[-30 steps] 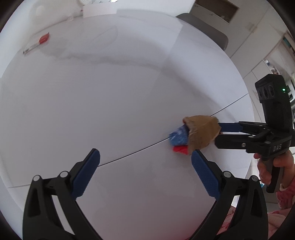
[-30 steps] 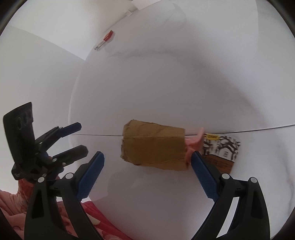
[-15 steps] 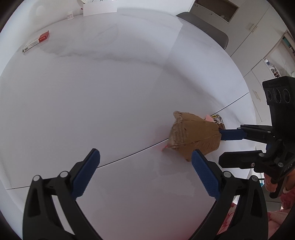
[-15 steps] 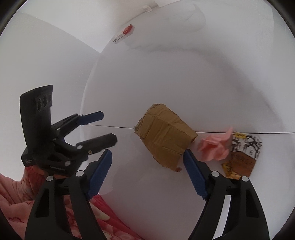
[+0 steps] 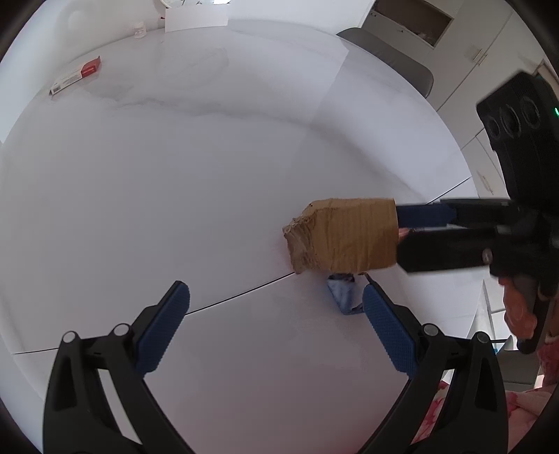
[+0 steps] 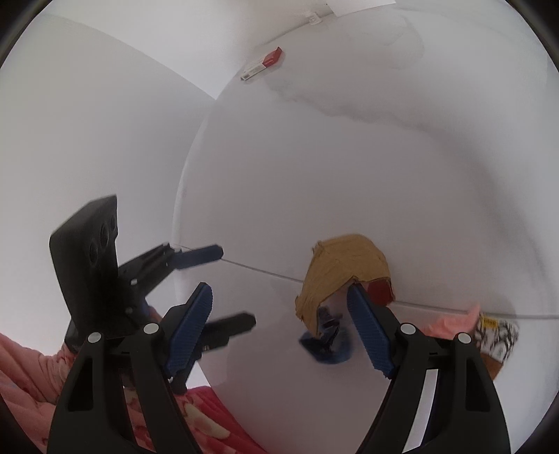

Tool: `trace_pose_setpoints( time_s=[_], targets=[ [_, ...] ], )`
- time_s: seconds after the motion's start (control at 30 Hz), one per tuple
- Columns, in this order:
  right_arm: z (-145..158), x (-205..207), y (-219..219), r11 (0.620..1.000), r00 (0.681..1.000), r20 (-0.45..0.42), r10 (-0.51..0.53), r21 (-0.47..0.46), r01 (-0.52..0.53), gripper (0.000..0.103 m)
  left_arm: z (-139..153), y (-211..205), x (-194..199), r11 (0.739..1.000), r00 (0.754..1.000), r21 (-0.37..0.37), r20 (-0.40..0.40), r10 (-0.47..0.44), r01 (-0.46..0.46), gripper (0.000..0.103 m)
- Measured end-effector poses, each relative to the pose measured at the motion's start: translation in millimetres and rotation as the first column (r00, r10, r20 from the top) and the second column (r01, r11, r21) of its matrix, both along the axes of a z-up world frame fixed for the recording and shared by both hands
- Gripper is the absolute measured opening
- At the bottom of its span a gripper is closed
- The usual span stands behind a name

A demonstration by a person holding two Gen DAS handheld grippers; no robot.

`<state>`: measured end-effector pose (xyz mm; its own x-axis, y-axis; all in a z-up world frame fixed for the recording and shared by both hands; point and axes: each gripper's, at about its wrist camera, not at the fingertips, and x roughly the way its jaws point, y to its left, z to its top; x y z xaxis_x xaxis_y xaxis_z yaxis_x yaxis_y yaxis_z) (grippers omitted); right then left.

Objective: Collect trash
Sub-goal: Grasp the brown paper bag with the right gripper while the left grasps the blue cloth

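A brown taped cardboard box (image 5: pixel 344 234) lies tipped on the white table (image 5: pixel 174 174), its open mouth toward my right gripper. A blue wrapper (image 5: pixel 344 295) lies on the table just in front of the box; in the right wrist view it (image 6: pixel 328 344) is blurred. My right gripper (image 6: pixel 279 328) is open, one pad at the box's (image 6: pixel 346 269) open end. My left gripper (image 5: pixel 276 321) is open and empty, just short of the wrapper. A pink crumpled piece (image 6: pixel 454 321) and a black-and-white printed packet (image 6: pixel 498 340) lie to the right of the box.
A red-and-white small carton (image 5: pixel 75 76) lies at the far left of the table, and shows in the right wrist view (image 6: pixel 262 64). A white card (image 5: pixel 195 19) and a small jar (image 5: pixel 139 30) stand at the far edge. A grey chair (image 5: pixel 394 66) is behind the table.
The box has tipped over and turned its open end toward my right gripper. A blue wrapper now lies on the table beside it. My right gripper moved in closer to the box.
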<state>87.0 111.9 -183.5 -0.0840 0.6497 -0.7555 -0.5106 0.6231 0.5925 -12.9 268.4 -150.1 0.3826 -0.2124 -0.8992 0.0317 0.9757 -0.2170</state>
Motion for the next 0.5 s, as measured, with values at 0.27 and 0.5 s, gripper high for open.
trace_pose_setpoints(
  time_s=[0.27, 0.5],
  targets=[
    [-6, 32, 18, 0.999, 1.000, -0.004, -0.026, -0.043, 0.026, 0.079, -4, -8, 2, 0.999, 0.999, -0.005, 0.008, -0.041, 0.041, 0.095],
    [-14, 48, 32, 0.985, 0.999, 0.048, -0.012, -0.173, 0.020, 0.079, -20, -37, 1, 0.990, 0.990, -0.025, -0.026, -0.141, 0.140, 0.095]
  ],
)
